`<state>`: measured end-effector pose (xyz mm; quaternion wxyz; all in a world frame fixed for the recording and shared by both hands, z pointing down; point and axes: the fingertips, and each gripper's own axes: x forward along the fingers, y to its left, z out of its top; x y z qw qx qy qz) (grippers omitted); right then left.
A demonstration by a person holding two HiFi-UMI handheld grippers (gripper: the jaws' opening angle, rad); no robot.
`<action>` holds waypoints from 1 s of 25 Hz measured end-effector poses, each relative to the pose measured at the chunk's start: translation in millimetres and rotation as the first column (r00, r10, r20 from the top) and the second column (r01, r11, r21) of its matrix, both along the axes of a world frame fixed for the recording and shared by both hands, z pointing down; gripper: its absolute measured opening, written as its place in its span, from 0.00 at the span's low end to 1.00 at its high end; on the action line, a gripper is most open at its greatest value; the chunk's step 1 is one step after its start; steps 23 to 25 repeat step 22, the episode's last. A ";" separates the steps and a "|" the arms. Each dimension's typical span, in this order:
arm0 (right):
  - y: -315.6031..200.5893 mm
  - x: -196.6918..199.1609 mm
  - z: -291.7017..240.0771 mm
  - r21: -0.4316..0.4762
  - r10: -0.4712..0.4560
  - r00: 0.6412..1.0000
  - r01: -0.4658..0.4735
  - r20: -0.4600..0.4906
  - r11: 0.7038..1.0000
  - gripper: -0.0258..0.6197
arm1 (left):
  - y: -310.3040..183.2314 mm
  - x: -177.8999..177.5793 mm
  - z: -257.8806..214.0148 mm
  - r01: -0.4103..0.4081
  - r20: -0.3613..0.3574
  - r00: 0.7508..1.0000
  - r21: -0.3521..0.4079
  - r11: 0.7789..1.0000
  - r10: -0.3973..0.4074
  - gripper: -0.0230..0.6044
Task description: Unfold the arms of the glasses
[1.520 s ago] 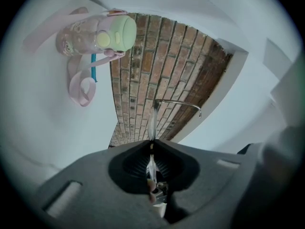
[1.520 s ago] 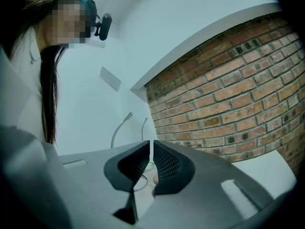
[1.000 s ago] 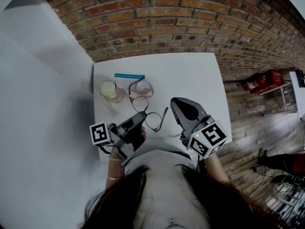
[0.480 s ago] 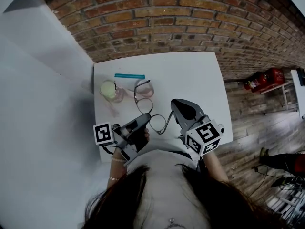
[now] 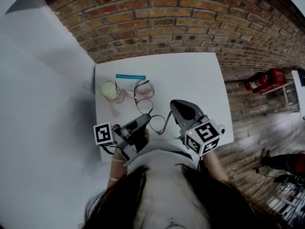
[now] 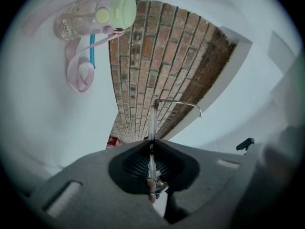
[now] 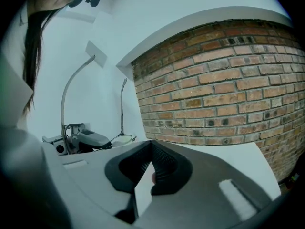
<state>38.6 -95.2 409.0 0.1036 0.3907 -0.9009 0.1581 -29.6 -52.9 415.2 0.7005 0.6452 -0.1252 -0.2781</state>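
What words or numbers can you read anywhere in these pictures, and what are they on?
No words or numbers are readable.
Left marker cube and right marker cube: only black-and-white squares.
Pink bottle: any print is too blurred.
Red objects on the floor: too small to read.

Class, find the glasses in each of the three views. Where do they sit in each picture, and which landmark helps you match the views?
Head view: glasses at the centre, at the left hand-held gripper's tip.
Left gripper view: glasses at the centre, clamped edge-on between the jaws.
Right gripper view: glasses left of centre, arms pointing up.
Shared landmark: the brick wall, in all three.
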 end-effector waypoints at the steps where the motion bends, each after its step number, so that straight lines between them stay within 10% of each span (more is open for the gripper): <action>1: -0.1 0.1 -0.4 0.000 0.000 1.000 0.000 0.000 1.000 0.04 | 0.1 -0.2 -0.5 0.001 0.000 1.000 0.000 1.000 -0.001 0.07; 25: 3.4 -1.4 -6.1 0.009 -0.011 1.000 0.011 0.007 1.000 0.04 | 1.6 1.1 -2.6 -0.001 0.001 1.000 0.005 1.000 0.001 0.07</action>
